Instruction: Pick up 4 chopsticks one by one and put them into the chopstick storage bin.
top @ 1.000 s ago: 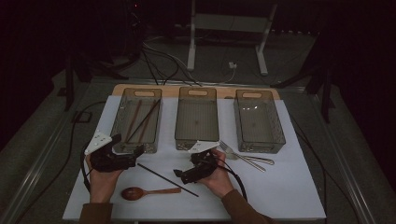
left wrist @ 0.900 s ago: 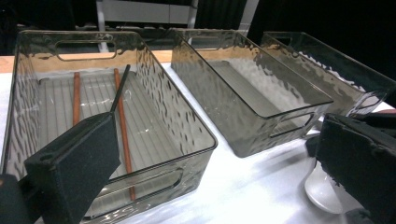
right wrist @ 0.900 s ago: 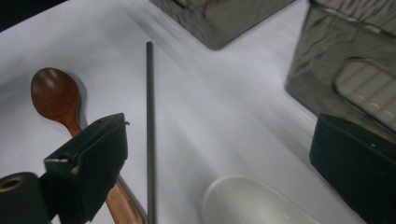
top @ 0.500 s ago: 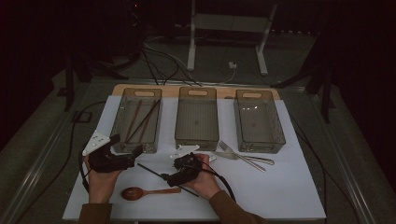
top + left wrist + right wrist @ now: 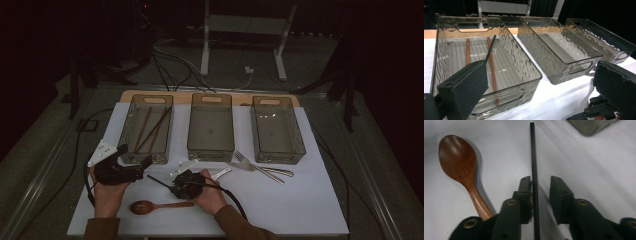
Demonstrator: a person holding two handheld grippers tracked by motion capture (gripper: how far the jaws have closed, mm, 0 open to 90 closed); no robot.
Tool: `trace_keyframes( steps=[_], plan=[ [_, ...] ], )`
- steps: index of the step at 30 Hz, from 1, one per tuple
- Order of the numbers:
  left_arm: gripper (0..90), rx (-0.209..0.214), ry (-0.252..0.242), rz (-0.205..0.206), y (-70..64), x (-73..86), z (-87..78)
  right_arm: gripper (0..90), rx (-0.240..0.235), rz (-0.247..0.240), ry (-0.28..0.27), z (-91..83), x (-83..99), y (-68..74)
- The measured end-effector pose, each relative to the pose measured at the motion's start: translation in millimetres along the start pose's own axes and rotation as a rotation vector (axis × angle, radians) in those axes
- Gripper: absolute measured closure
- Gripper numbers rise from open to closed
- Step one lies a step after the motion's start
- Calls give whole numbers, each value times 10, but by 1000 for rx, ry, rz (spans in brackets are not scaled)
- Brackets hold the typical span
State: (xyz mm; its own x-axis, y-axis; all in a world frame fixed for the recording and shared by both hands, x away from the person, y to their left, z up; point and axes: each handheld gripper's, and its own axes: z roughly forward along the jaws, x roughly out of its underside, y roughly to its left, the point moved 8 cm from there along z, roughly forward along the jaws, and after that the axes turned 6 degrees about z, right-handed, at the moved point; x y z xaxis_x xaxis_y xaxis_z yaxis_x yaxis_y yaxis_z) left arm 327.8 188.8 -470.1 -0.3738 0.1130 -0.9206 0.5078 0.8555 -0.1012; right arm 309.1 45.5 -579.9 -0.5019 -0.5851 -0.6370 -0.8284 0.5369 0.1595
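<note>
The thin black chopstick (image 5: 533,157) lies flat on the white desk (image 5: 300,200), just beside the brown wooden spoon (image 5: 461,165). The right tongs (image 5: 541,195) straddle it, jaws partly open, the left jaw touching the stick but not yet clamped. It looks light, stiff and slick, likely to roll; gripping near mid-length seems safest. The left tongs (image 5: 536,85) gape wide, empty, before the leftmost clear plastic bin (image 5: 529,75).

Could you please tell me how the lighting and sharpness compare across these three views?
High view: dim, dark surroundings, the white mat lit best. Left gripper view: brighter, rippled reflections on the clear bins, the near jaws soft. Right gripper view: brightest, with the wooden spoon and black chopstick casting soft shadows.
</note>
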Motion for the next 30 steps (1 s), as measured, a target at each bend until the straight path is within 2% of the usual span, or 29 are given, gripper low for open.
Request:
trace_keyframes(
  steps=[2, 3, 10, 13, 17, 23, 30],
  plan=[
    [7, 1, 2, -2, -1, 4, 2, 833, 26, -36, 5, 1, 9, -11],
    [7, 0, 2, -1, -2, 4, 2, 857, 29, -32, 13, -4, 11, -15],
    [7, 0, 1, -4, 2, 10, -6, 869, 39, -49, 55, -36, 28, -11],
    [7, 1, 2, -7, 5, 13, -6, 870, 39, -56, 52, -64, 43, -27],
    [8, 7, 10, -7, -3, 25, 9, 870, 36, -31, 7, -131, 41, -60],
    [8, 35, 21, -31, -42, 54, 48, 870, 31, 4, -83, -305, -54, -76],
    [12, 59, 67, -59, -119, 117, 146, 869, 50, 43, -190, -472, -159, -118]
  ],
)
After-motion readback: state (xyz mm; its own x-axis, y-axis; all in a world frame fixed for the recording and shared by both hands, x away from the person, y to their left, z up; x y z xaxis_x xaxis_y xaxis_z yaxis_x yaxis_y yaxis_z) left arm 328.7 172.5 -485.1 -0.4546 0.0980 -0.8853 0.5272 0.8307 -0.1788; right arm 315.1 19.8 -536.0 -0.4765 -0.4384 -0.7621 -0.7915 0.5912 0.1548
